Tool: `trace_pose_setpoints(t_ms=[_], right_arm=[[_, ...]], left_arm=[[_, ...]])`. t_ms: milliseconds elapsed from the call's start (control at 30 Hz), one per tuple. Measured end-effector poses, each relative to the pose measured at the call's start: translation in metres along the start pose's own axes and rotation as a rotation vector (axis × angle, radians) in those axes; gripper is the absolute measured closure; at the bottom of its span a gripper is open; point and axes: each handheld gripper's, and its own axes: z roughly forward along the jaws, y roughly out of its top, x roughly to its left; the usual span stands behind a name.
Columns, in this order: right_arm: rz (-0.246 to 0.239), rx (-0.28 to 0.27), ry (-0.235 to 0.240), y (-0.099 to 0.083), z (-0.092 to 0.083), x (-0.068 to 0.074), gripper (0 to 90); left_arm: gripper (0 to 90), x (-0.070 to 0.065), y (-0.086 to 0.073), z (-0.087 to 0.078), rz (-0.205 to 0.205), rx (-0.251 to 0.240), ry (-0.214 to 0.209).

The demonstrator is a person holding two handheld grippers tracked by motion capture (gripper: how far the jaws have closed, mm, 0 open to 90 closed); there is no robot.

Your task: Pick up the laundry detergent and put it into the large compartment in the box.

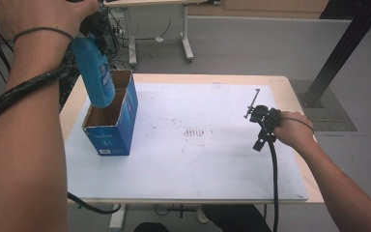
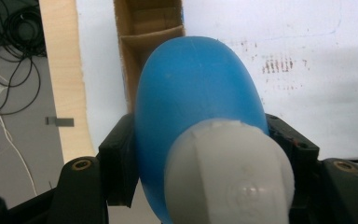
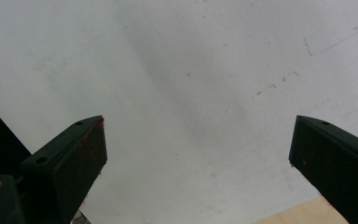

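Wooden table (image 1: 290, 87); white sheet (image 1: 198, 159) over it; cardboard box (image 1: 112, 121) on top

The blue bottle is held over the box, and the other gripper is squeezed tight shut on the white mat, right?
Not quite. The right gripper is open: the right gripper view shows its jaws wide apart over the white mat. The left gripper does hold the blue bottle above the box.

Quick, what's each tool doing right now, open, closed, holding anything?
Left tool: closed on the blue plastic bottle with a white cap, above the blue cardboard box.
Right tool: open, holding nothing.
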Motion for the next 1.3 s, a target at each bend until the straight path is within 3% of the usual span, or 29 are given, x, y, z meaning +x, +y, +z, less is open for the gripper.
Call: trace_pose_setpoints(t_ms=[667, 900, 1300], right_arm=[[0.018, 0.012, 0.016, 0.004, 0.010, -0.008, 3.9], [0.021, 0.017, 0.020, 0.006, 0.011, -0.008, 4.1], [0.026, 0.019, 0.018, 0.004, 0.012, -0.010, 4.1]], left_arm=[[37.2, 0.021, 0.011, 0.034, 0.025, 0.008, -0.003], [37.3, 0.025, 0.013, 0.050, 0.049, 0.010, -0.011], [37.3, 0.034, 0.020, 0.080, 0.050, 0.036, -0.023]])
